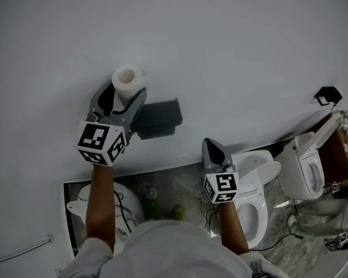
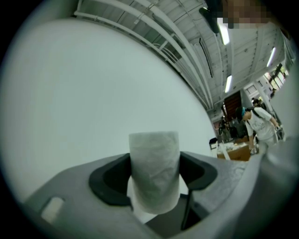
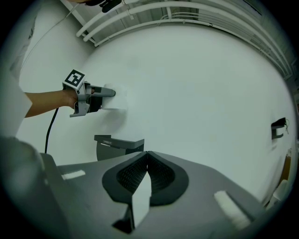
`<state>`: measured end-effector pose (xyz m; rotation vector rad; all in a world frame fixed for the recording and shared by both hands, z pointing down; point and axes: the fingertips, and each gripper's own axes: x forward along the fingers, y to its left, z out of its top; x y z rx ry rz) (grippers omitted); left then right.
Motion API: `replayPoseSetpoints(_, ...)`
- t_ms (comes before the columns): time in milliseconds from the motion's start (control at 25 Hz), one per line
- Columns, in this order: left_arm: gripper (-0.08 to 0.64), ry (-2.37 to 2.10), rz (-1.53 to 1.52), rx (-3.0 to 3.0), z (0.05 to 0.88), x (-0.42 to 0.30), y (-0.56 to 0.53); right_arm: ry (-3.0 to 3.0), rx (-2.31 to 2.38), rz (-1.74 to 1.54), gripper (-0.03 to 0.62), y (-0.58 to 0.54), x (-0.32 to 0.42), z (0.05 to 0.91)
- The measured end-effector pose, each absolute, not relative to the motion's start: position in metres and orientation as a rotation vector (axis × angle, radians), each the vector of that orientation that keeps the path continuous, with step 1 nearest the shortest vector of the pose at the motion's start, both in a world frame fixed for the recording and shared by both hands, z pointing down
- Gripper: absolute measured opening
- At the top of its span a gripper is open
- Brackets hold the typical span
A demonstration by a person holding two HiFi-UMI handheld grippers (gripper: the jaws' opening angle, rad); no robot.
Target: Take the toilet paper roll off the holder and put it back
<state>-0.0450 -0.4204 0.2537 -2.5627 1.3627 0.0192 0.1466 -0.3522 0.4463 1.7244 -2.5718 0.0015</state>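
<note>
The white toilet paper roll (image 1: 127, 79) is off the holder, held against the white wall just above and left of it. My left gripper (image 1: 122, 98) is shut on the roll, one jaw on each side. In the left gripper view the roll (image 2: 154, 172) stands upright between the dark pads. The black holder (image 1: 158, 119) is fixed to the wall to the lower right of the roll, and it also shows as the holder (image 3: 119, 145) in the right gripper view. My right gripper (image 1: 210, 145) hangs lower, to the right, shut with nothing in it (image 3: 147, 156).
Below the wall stand white toilets (image 1: 252, 201) (image 1: 304, 168), and another toilet (image 1: 111, 211) sits under my left arm. A small black fixture (image 1: 327, 95) is on the wall at the right. A person (image 2: 259, 123) bends over a cardboard box (image 2: 236, 150) in the background.
</note>
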Motion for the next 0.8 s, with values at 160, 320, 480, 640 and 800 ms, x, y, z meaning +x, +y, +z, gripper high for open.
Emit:
replayPoseSetpoints(160,0.310,1.365,0.012,-2.583,0.264,-0.043,-0.423,-2.567,1.723,0.000,0.002,-0.353,0.147,0.448)
replayPoseSetpoints(320,0.310,1.374,0.001,-2.596,0.273,-0.043,-0.426,-2.565,1.716,0.000,0.002,-0.353,0.146,0.449)
replayPoseSetpoints(480,0.308,1.391,-0.010,-2.622,0.289,-0.044,-0.432,-2.559,1.715,0.004,0.002,-0.355,0.147,0.450)
replayPoseSetpoints(640,0.308,1.407,-0.026,-2.641,0.306,-0.046,-0.436,-2.558,1.710,0.009,0.002,-0.356,0.147,0.452)
replayPoseSetpoints(800,0.308,1.411,-0.033,-2.657,0.317,-0.046,-0.438,-2.558,1.706,0.012,0.002,-0.359,0.145,0.454)
